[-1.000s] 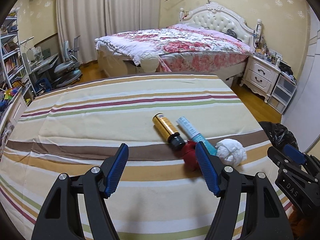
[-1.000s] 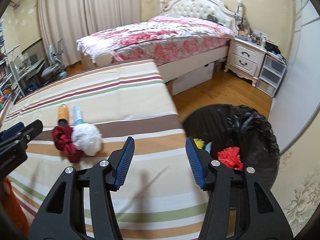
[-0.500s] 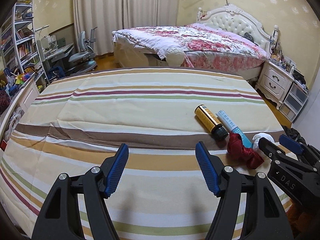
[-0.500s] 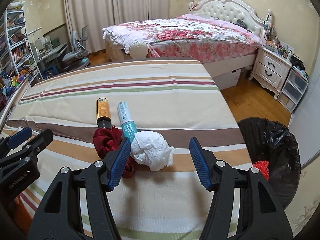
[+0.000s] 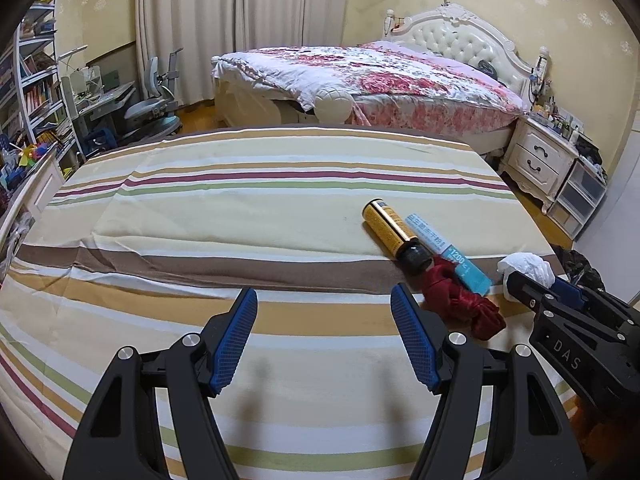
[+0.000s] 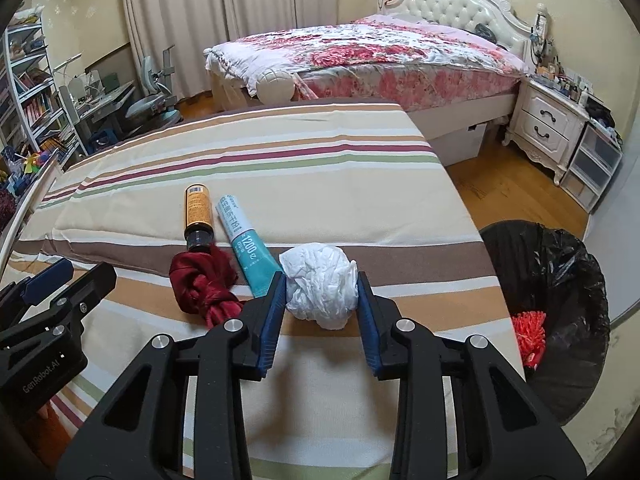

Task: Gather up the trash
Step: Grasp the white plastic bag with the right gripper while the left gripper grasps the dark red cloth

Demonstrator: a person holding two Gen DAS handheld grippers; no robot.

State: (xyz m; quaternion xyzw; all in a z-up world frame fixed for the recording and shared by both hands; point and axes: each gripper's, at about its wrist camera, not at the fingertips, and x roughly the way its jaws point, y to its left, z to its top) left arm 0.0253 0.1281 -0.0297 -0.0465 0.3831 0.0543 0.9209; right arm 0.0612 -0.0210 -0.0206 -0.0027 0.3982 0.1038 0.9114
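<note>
Right wrist view: the right gripper [image 6: 322, 280] sat at lower centre of the frame, its jaws closing on a crumpled white tissue ball [image 6: 320, 286] that lay between them on the striped tablecloth [image 6: 280, 152]; both blue pads touched the sides of the ball. Just left of the ball lay a teal tube [image 6: 246, 246], a yellow bottle with a black cap [image 6: 197, 216] and a knotted red cloth [image 6: 204, 286], clustered together and touching one another. At the right edge of the frame stood a bin lined with a black bag [image 6: 560, 272], beside the table edge, holding a red-orange fuzzy item [image 6: 530, 328]. The left gripper's body showed at lower left.

Left wrist view: the left gripper [image 5: 324, 300] occupied the lower centre, its fingers spread apart with only bare tablecloth between them. The same bottle, tube and red cloth lay right of centre; the tissue ball was partly hidden behind the right gripper at the right edge. A bed with a floral cover [image 5: 380, 76] filled the upper right background.
</note>
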